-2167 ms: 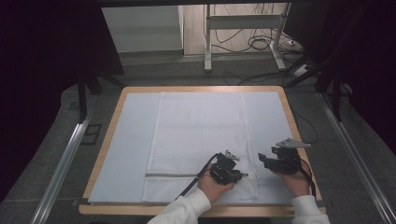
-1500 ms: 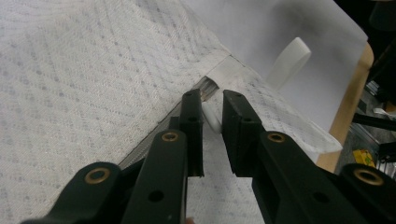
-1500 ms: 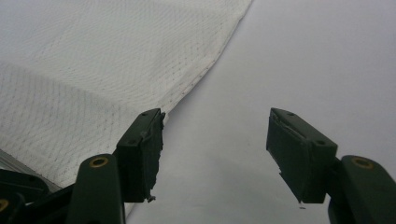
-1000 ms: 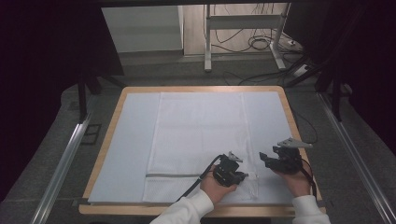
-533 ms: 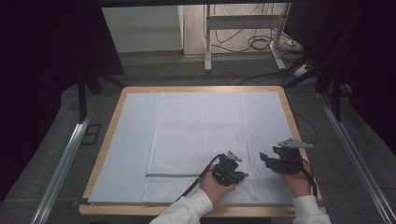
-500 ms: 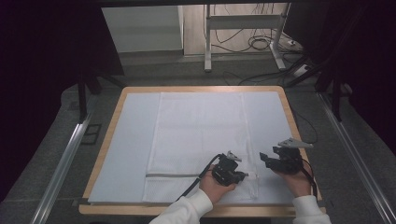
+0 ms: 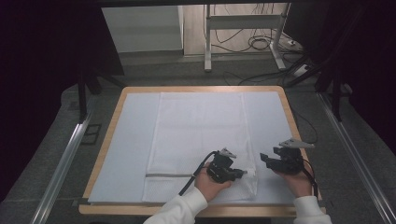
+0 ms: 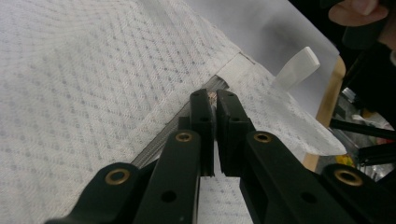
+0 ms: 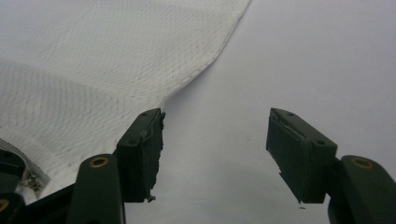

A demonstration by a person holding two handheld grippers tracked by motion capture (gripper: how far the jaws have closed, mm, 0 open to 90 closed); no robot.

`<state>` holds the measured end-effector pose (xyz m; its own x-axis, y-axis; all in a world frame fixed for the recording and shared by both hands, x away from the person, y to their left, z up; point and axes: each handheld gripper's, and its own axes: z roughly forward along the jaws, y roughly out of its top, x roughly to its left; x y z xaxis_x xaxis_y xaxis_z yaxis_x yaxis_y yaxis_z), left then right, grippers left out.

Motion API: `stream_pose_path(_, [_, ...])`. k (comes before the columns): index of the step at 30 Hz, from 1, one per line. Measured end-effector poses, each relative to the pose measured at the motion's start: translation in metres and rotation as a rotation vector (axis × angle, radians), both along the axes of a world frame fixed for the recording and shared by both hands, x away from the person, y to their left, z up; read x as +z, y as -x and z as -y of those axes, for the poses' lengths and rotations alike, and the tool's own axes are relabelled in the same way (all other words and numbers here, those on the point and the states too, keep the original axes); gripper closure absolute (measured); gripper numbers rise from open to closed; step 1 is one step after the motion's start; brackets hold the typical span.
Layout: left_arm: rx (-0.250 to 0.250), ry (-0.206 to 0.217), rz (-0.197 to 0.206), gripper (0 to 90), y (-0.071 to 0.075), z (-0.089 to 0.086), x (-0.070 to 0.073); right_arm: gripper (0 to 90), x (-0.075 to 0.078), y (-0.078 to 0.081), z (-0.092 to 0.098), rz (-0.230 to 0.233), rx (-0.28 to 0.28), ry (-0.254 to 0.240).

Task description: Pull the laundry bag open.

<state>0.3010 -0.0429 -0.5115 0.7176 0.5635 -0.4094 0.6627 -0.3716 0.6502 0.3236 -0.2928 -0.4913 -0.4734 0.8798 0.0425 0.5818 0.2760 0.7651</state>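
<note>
Zip step: left gripper (image 8: pixel 211 100) pinches the zipper pull (image 8: pixel 212 96) at the near right end of the mesh bag (image 7: pixel 201 135), right gripper (image 9: pixel 215 135) spread just beside its edge; next, likely clamp that edge, then draw the pull along

Table (image 7: pixel 98 177) bears white bag (image 7: pixel 201 135) (zippered).

Looks like a lab or test bay, not a home. Wood-rimmed desk (image 7: pixel 115 122) covered with a plain white sheet (image 7: pixel 130 140), black curtains (image 7: pixel 42 70) hung on both sides. Aluminium rails (image 7: pixel 65 158) run along the grey carpeted floor (image 7: pixel 46 140) left and right of the desk. Behind it, a metal-framed stand (image 7: pixel 243 28) with loose cables (image 7: pixel 259 44) and a power strip (image 7: pixel 299 70) on the floor. Bare rig setup, nothing domestic.
</note>
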Motion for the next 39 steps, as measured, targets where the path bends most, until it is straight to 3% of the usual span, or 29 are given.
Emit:
stream_pose_path(5, [-0.002,0.005,0.009,87.0,0.000,-0.004,0.003,35.4,0.002,0.001,0.002,-0.021,0.002,-0.041])
stream_pose_path(15, [0.008,-0.003,0.041,87.0,0.001,-0.015,0.011,35.0,0.004,0.002,0.005,-0.055,-0.004,-0.057])
stream_pose_path(19, [0.008,-0.006,0.045,87.0,0.001,-0.015,0.011,34.5,0.007,0.003,0.004,-0.081,0.001,-0.102])
stream_pose_path(22, [0.005,-0.012,0.050,87.0,0.002,-0.014,0.010,33.9,0.009,0.003,0.004,-0.115,0.001,-0.156])
stream_pose_path(27, [0.005,-0.013,0.053,87.0,0.003,-0.013,0.011,33.2,0.010,0.003,0.003,-0.161,0.012,-0.204])
stream_pose_path(34, [0.000,-0.015,0.053,87.0,0.004,-0.011,0.009,31.9,0.009,-0.001,-0.012,-0.258,0.062,-0.246])
stream_pose_path(39, [-0.002,-0.016,0.052,87.0,0.004,-0.010,0.008,32.0,0.007,-0.004,-0.024,-0.292,0.091,-0.241])
